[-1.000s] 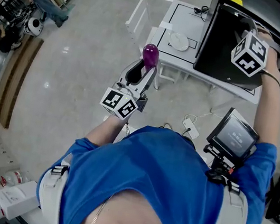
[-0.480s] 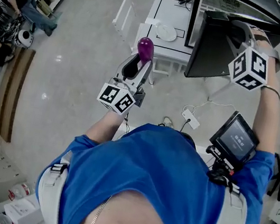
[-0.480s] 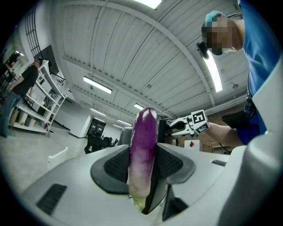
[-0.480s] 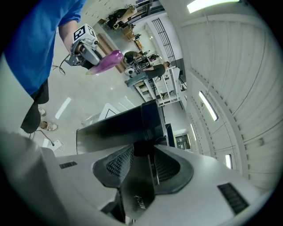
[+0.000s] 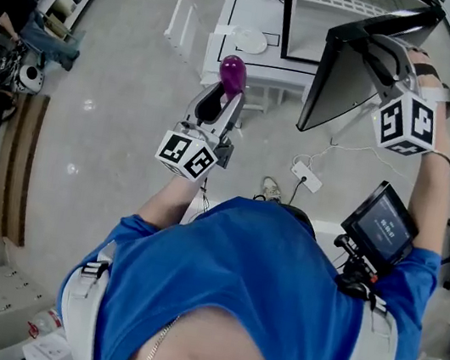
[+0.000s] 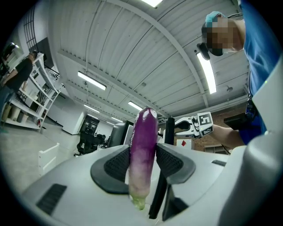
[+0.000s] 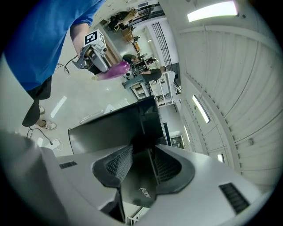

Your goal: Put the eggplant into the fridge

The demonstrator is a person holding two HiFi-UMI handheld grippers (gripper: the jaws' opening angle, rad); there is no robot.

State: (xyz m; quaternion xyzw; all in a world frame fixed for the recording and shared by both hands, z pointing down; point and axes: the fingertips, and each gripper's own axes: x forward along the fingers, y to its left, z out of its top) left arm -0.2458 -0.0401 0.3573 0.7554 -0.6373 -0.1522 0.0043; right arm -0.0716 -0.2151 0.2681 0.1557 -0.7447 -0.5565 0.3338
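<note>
Eggplant point(image 6: 144, 141) clamped in left tool point(image 6: 143, 165), right tool point(image 7: 142, 167) gripping fridge door point(image 7: 106, 128)

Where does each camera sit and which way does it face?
Head view: on the person's head, looking steeply down at the floor; shows blue shirt, left tongs, right tongs.
Left gripper view: on the left tongs, facing up to the ceiling past the eggplant they clamp; the right arm shows.
Right gripper view: on the right tongs, facing the black fridge door they grip; the blue shirt shows.
Shared: all three show the eggplant.
</note>
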